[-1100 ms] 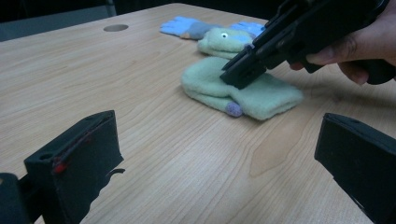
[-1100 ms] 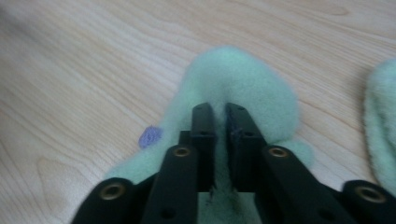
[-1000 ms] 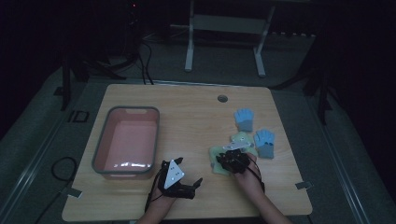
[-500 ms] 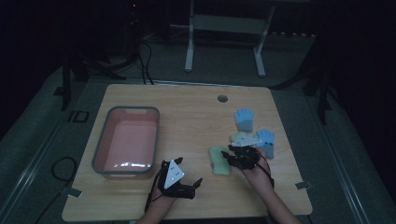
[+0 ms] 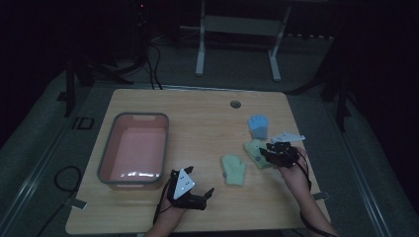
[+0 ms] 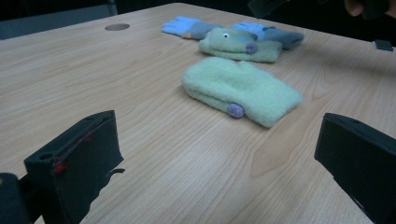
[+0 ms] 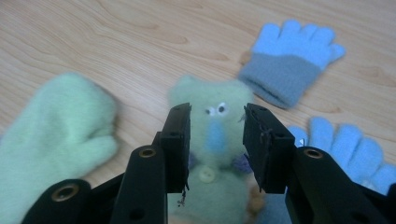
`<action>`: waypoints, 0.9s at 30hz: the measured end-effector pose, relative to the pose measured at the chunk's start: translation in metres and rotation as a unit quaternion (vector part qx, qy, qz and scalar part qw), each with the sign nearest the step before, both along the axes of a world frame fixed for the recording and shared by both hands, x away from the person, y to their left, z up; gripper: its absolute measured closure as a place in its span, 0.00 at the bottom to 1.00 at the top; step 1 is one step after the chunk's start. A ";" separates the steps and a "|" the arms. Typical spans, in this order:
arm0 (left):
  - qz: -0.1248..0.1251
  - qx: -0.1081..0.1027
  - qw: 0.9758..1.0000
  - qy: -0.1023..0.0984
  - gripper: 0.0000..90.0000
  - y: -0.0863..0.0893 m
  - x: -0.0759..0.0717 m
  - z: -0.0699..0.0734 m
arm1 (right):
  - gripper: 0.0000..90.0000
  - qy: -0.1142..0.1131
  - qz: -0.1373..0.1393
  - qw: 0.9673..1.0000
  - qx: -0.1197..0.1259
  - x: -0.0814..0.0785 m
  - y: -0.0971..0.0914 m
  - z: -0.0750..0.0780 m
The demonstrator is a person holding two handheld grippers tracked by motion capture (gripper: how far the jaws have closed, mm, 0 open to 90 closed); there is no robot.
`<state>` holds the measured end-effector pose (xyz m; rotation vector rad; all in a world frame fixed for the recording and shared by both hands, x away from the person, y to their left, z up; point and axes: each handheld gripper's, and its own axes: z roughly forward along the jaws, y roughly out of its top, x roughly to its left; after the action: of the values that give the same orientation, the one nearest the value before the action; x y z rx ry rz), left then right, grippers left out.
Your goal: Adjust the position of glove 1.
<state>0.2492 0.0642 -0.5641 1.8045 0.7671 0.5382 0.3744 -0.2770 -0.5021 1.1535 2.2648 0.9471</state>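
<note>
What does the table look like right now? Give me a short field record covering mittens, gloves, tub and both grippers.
plain green fleece mitten: flat on the table, apart from the other pieces
green fleece mitten with a face: flat, below the right gripper
blue knit glove with grey cuff: flat, far side
second blue knit glove: beside the face mitten
pink plastic tub: on the table's left part, nothing visible inside
left gripper: open, low over the near edge
right gripper: jaws parted, just opened, above the face mitten, not pressing it

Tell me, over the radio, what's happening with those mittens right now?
Right gripper open, jaws just widened, above green face mitten, nothing gripped. Left gripper open, idle on table. Plain green mitten lies apart. Path clear.
</note>
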 end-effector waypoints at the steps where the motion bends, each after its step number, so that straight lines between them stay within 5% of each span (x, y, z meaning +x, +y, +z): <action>1: -0.001 0.000 1.000 0.000 0.01 0.000 0.000 0.000 | 0.68 0.003 0.001 1.000 0.001 0.003 -0.001 -0.002; 13: 0.000 0.000 1.000 0.000 0.01 0.000 0.000 0.000 | 0.64 0.035 0.001 0.999 0.009 0.027 -0.002 -0.040; 17: -0.001 0.001 1.000 0.000 0.01 0.000 0.000 0.000 | 0.70 0.032 -0.004 0.999 0.015 0.025 -0.003 -0.043; 18: 0.000 0.001 1.000 0.000 0.01 0.000 0.000 0.000 | 0.82 0.028 0.001 0.999 0.017 0.022 -0.001 -0.045; 24: 0.001 0.001 1.000 -0.001 0.01 0.000 0.000 0.000 | 0.95 0.024 -0.029 0.999 0.025 0.016 0.007 -0.041; 27: 0.000 0.001 1.000 0.000 0.01 0.000 0.000 0.000 | 0.95 0.007 -0.046 0.998 0.033 0.005 0.011 -0.024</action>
<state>0.2491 0.0639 -0.5641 1.8059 0.7674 0.5401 0.3798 -0.2659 -0.5262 1.2842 2.1865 0.9873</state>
